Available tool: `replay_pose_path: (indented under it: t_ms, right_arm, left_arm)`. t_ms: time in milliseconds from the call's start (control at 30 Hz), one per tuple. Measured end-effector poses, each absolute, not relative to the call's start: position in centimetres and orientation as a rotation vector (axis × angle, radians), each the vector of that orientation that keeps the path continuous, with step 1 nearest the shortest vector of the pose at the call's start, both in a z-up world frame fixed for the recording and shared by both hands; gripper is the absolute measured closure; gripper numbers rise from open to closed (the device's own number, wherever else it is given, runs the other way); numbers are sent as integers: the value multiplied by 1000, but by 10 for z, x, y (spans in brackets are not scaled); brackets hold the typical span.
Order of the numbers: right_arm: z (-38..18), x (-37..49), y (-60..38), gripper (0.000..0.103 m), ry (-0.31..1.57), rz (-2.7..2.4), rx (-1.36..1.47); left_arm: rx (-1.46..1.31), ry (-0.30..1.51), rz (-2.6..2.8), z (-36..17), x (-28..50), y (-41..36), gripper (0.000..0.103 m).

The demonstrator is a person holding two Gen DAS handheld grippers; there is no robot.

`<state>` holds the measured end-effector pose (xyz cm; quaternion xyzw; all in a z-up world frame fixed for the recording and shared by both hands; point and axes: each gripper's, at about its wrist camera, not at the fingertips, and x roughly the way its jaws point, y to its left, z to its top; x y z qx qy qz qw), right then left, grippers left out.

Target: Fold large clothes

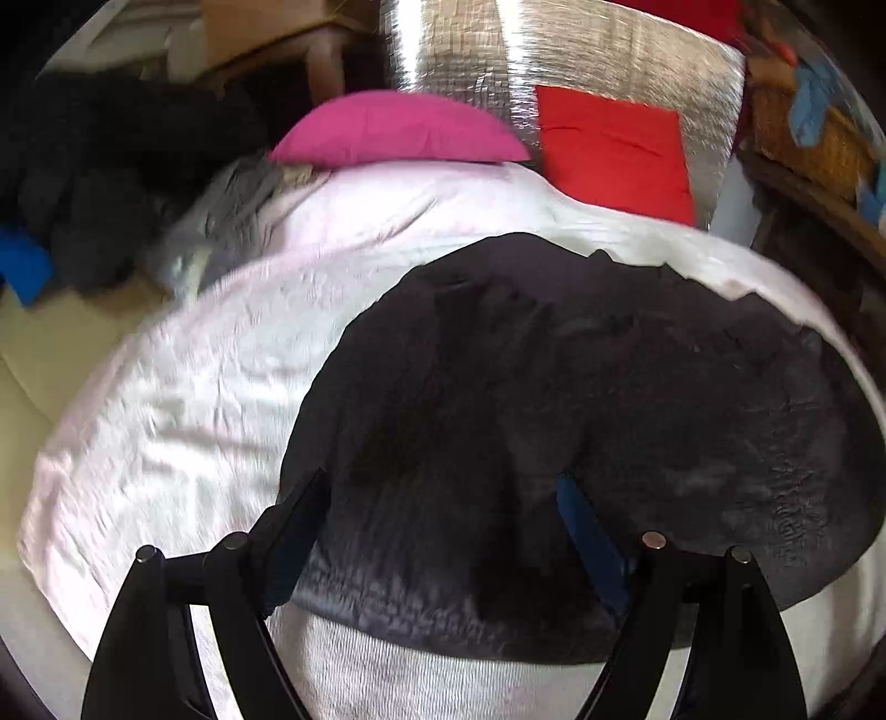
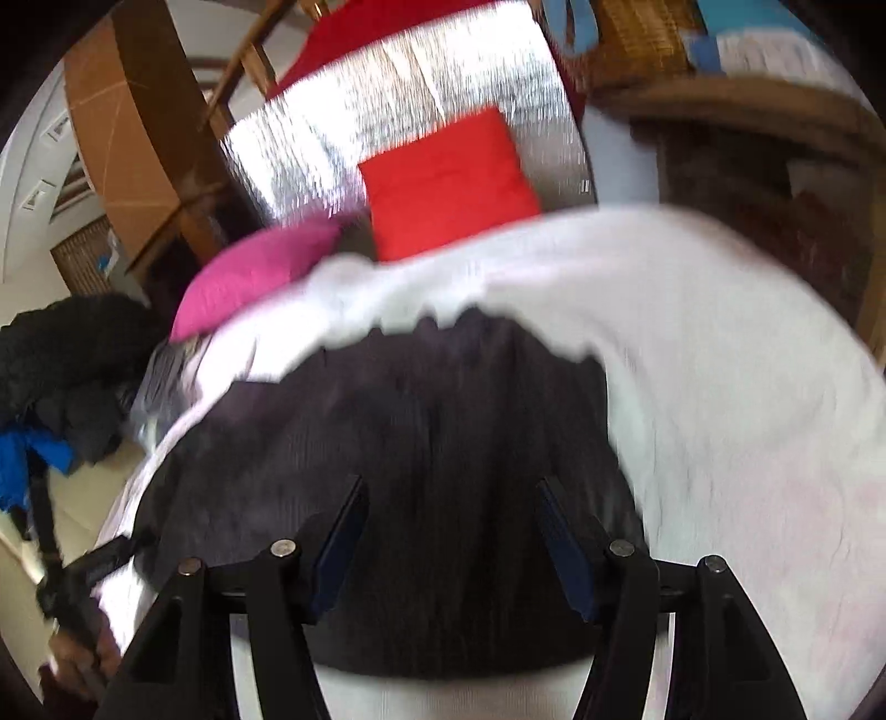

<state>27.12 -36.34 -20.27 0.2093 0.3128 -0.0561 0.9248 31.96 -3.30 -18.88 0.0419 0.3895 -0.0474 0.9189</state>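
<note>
A dark charcoal garment (image 1: pixel 554 399) lies spread on a white bedsheet (image 1: pixel 183 410). It also shows in the right wrist view (image 2: pixel 432 454), blurred, on the same sheet (image 2: pixel 747 421). My left gripper (image 1: pixel 443 487) is open and empty, hovering over the garment's near edge, fingers apart on either side of the cloth. My right gripper (image 2: pixel 448 498) is open and empty, above the garment's near part. The left gripper's handle and the hand that holds it (image 2: pixel 77 598) show at the lower left of the right wrist view.
A pink pillow (image 1: pixel 398 133) and a red cushion (image 1: pixel 614 149) lie at the bed's head against a silver foil panel (image 1: pixel 581 50). A pile of dark and blue clothes (image 1: pixel 99 210) sits left of the bed. A wicker basket (image 1: pixel 803 133) stands on the right.
</note>
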Motion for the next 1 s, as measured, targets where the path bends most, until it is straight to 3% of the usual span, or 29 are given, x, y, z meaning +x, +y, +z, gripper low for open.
replay_pose_path:
  t_ms: [200, 467, 767, 1000]
  right_arm:
    - [-255, 337, -397, 41, 882, -125, 628]
    - [-223, 350, -384, 42, 736, -103, 562]
    - [-267, 394, -406, 43, 830, -116, 652]
    - [-230, 358, -385, 43, 745, -126, 543]
  left_arm:
    - [259, 785, -76, -200, 323, -66, 19]
    - [286, 775, -84, -202, 335, -63, 19]
    - [315, 763, -81, -203, 330, -68, 19]
    - [299, 765, -54, -197, 329, -72, 19]
